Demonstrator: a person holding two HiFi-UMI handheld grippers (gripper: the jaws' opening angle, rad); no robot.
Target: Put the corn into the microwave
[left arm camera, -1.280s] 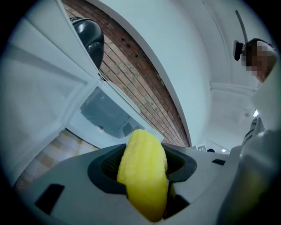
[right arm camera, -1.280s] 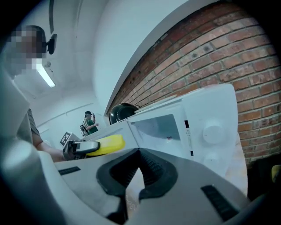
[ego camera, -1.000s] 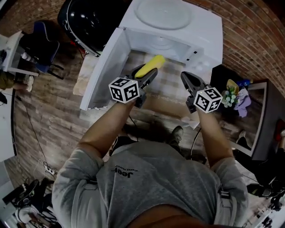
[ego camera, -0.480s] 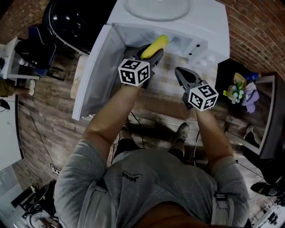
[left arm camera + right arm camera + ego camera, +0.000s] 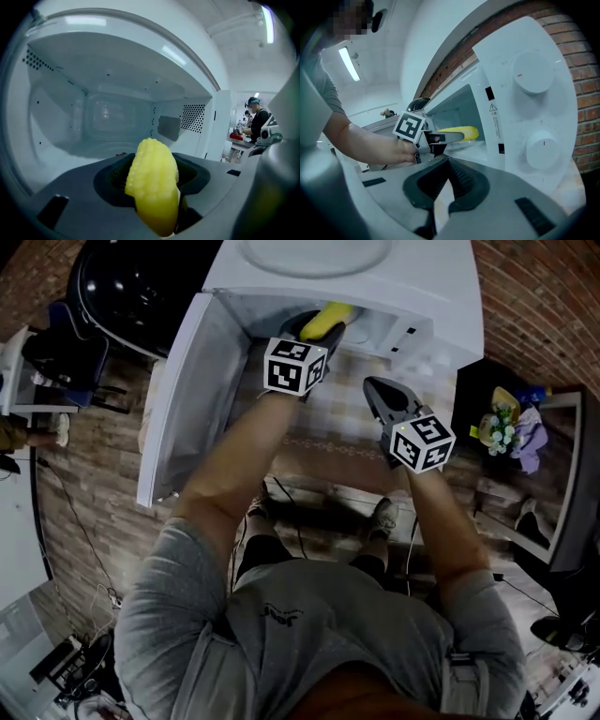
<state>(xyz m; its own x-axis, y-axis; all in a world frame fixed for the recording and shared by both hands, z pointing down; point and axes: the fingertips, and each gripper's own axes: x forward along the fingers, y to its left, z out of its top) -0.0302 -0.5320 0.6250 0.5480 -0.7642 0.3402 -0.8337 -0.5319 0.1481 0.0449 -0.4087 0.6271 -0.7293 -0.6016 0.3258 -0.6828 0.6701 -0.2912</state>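
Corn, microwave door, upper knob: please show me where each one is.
corn (image 5: 152, 183), left gripper view, middle of the kernelled cob.
microwave door (image 5: 183, 399), head view, inner face of the open door.
upper knob (image 5: 533, 71), right gripper view, centre of its face.

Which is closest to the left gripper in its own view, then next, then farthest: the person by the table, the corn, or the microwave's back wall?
1. The corn, held right between the jaws.
2. The microwave's back wall, behind the corn, centre-left.
3. The person by the table, far off at the right edge.
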